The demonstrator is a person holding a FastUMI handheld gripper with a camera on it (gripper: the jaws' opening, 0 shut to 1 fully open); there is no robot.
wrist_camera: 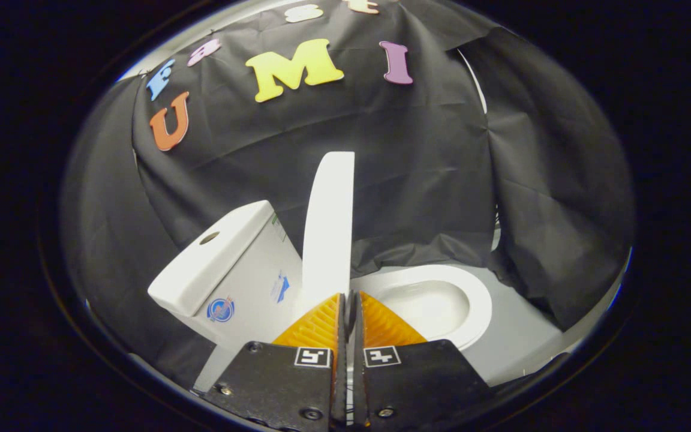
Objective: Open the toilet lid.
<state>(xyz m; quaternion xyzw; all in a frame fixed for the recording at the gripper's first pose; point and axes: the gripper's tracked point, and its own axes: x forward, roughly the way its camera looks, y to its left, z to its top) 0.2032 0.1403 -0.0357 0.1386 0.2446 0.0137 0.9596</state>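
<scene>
While my claw [347, 295] sits low in the middle of the frame, I see its two fingers pressed nearly together, with just a thin slit between them, and the bottom edge of the toilet lid [330, 222] meets their tips. I cannot tell for sure whether the lid's edge is pinched in that slit or merely sits just ahead of the tips, so I would call the claw closed, or very nearly so, without claiming a grip.

I see the toilet lid standing raised, close to upright, a tall white slab seen almost edge-on, rising from the fingertips toward the centre of the frame. To its left, in the lower left of the frame, sits the white cistern [225, 279], its top tilted in this view, with a round button hole on the top and coloured stickers on its side. To the right of the lid, just beyond the right finger, I see the toilet seat [471, 294] lying flat and uncovered, a white oval ring around the bowl [429, 306]. Around the toilet lies a pale floor [519, 342], and black cloth [429, 168] hangs behind and to both sides.
</scene>
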